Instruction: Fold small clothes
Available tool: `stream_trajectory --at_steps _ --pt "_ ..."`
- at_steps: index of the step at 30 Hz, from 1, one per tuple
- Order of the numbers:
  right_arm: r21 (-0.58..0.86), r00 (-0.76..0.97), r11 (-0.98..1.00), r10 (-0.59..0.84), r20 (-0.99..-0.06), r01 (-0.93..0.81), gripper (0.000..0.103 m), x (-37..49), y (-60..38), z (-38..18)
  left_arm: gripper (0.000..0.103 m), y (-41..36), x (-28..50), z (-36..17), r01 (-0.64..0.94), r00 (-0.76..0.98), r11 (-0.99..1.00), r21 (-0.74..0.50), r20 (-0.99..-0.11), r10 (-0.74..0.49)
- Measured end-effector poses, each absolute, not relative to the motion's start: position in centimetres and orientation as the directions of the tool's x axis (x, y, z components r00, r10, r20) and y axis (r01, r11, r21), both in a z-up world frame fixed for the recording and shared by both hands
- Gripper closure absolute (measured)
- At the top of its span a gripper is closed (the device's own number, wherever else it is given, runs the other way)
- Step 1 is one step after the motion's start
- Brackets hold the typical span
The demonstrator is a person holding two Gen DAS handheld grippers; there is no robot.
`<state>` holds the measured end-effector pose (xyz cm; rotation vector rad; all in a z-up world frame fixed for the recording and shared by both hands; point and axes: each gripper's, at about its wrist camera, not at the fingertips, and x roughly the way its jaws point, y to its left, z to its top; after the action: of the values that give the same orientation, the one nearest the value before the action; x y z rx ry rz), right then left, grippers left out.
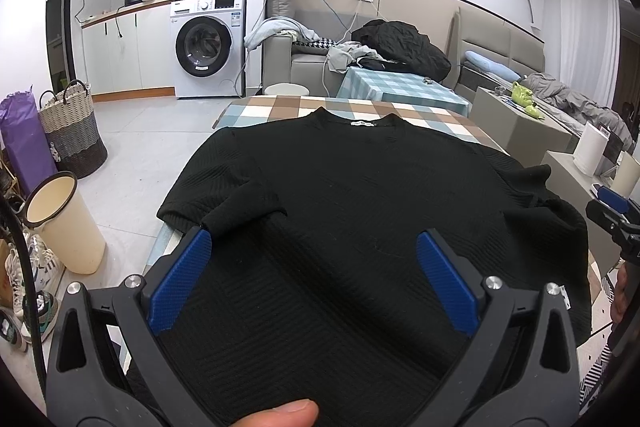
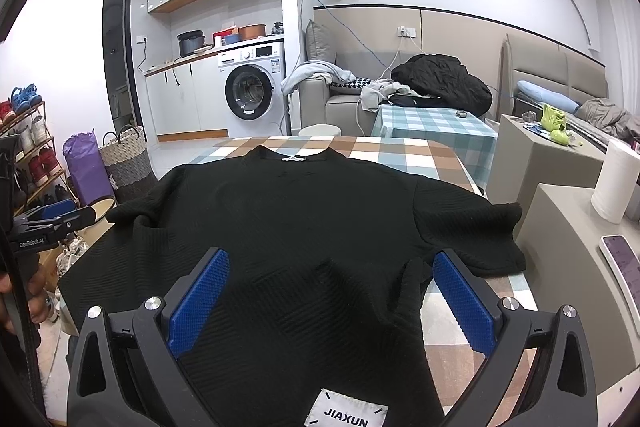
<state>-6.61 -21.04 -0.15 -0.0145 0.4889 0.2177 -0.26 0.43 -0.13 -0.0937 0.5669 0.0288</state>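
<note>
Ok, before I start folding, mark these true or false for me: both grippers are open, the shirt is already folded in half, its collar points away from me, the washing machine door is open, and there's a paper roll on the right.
1. Both grippers are open. True: the left gripper and the right gripper both have their fingers spread over the black shirt.
2. The shirt is folded in half. False: it lies spread flat on the checked tablecloth, sleeves out.
3. The collar points away. True.
4. The washing machine door is open. False: it is shut.
5. A paper roll stands on the right. True.
</note>
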Motion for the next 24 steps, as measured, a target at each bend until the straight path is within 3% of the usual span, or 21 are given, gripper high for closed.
stream_trajectory --at_steps 24 --pt "0.043 0.854 0.978 0.201 -0.48 -0.205 0.0 -6.34 -21.14 -0.52 0.001 0.88 -0.34 -1.05 -0.062 0.835 0.995 -0.084 -0.55 0.006"
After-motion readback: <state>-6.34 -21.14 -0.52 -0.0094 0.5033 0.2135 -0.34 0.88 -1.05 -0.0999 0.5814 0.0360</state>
